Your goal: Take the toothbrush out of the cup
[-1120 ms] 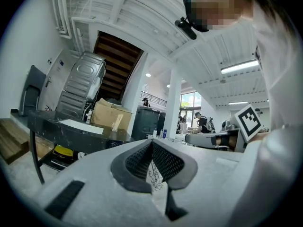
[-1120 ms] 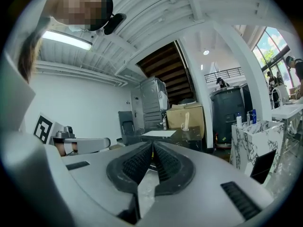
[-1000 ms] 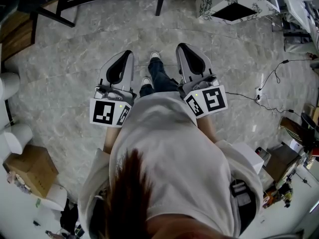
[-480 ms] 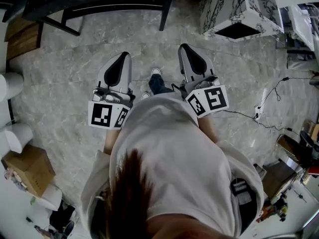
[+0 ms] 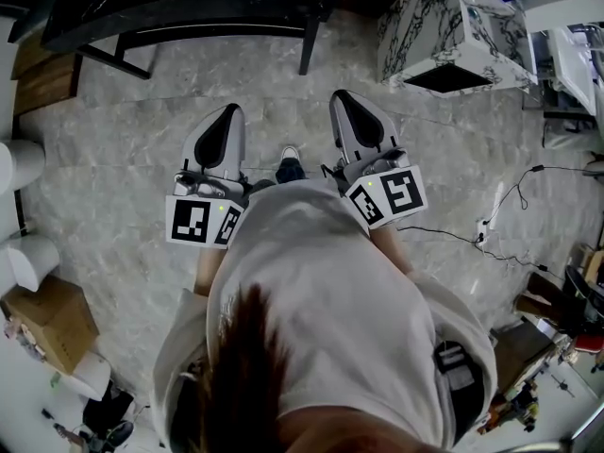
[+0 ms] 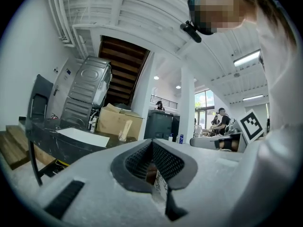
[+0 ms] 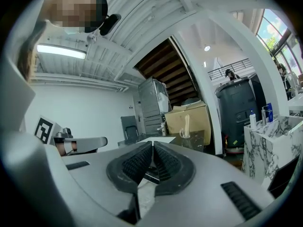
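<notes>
You hold both grippers out in front of your waist, level, side by side with a gap between them, noses aimed at the table [image 5: 189, 12]. The left gripper [image 5: 230, 111] and the right gripper [image 5: 340, 95] both hang over the floor [image 5: 123, 149], short of the table's near edge and touching nothing. The right one is toward the table's right-hand end. Your forearms reach forward out of the white sleeves, and each marker cube faces up toward your head (your hands are hidden beneath the cubes).

In the left gripper view the jaw tips meet, with only a small hollow behind them, and nothing is caught there. In the right gripper view the ribbed pads lie together along their length, also empty.

The cup [image 7: 184, 134] stands upright on the table, well away from both grippers and out toward the far side of the tabletop. The toothbrush [image 7: 186, 122] stands in it, its top sticking up above the rim. A sheet of paper [image 6: 80, 137] lies flat on the table, to the left of the cup. A cardboard box [image 6: 118, 121] rises behind the cup, though I cannot tell whether it rests on the table or beyond it. A marbled cabinet [image 5: 453, 36] stands just off the table's right end.
</notes>
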{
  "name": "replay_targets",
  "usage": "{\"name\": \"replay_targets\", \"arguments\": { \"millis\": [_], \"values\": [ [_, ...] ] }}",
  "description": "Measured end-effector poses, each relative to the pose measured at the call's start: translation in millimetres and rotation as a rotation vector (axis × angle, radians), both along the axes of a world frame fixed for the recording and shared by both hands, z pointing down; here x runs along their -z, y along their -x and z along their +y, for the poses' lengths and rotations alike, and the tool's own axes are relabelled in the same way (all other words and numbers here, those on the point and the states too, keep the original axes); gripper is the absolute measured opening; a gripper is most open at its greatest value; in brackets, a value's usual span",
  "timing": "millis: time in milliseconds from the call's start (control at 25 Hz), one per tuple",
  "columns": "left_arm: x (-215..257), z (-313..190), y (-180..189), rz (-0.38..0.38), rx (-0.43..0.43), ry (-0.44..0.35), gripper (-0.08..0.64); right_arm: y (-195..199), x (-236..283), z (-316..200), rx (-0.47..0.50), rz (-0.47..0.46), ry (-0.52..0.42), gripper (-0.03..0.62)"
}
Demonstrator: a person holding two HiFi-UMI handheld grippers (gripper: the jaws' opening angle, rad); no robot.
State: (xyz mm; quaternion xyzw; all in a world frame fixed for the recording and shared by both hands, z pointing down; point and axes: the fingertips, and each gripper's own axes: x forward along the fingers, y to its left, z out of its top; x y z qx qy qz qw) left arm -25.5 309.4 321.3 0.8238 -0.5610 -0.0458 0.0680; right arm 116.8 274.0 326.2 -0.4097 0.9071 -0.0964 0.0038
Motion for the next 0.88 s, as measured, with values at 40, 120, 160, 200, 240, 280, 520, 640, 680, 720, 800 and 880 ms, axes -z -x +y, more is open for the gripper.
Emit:
{"name": "replay_targets", "arguments": {
  "millis": [40,120,160,200,240,280,520,640,680,720,800,880],
  "values": [
    [0,-2,-1,0.001,0.005,0.001,0.015,-1,0,-1,0.005,-0.002,0.001,0.02],
    [-1,-5,-2,-0.002,0.013,0.003,0.015,-3,-2,-4,0.011,-0.003,0.006,0.02],
    [-1,-7,-1,-0.002,0.017,0.004,0.015,-3,-4,-6,0.012,-0.004,0.009,0.02],
    [-2,-9,-1,-0.001,0.021,0.006,0.015,-4,-5,-7,0.013,-0.004,0.013,0.02],
    [-2,-11,0,0.001,0.025,0.006,0.015,-4,-7,-8,0.012,-0.004,0.017,0.02],
    [-3,-12,1,0.004,0.029,0.005,0.015,-4,-9,-10,0.011,-0.004,0.021,0.02],
    [-3,-22,3,0.022,0.025,0.004,0.015,-1,-10,-20,0.003,0.0,0.029,0.02],
    [-7,-31,5,0.033,0.016,0.011,0.015,1,-13,-27,-0.005,0.004,0.036,0.02],
    [-9,-35,6,0.035,0.014,0.014,0.015,2,-14,-31,-0.008,0.006,0.04,0.02],
    [-10,-39,7,0.038,0.012,0.017,0.015,4,-16,-35,-0.011,0.008,0.046,0.02],
    [-13,-50,11,0.042,0.005,0.026,0.015,8,-19,-45,-0.018,0.011,0.057,0.02],
    [-16,-65,17,0.047,-0.003,0.038,0.015,13,-21,-58,-0.027,0.012,0.07,0.02]
  ]
}}
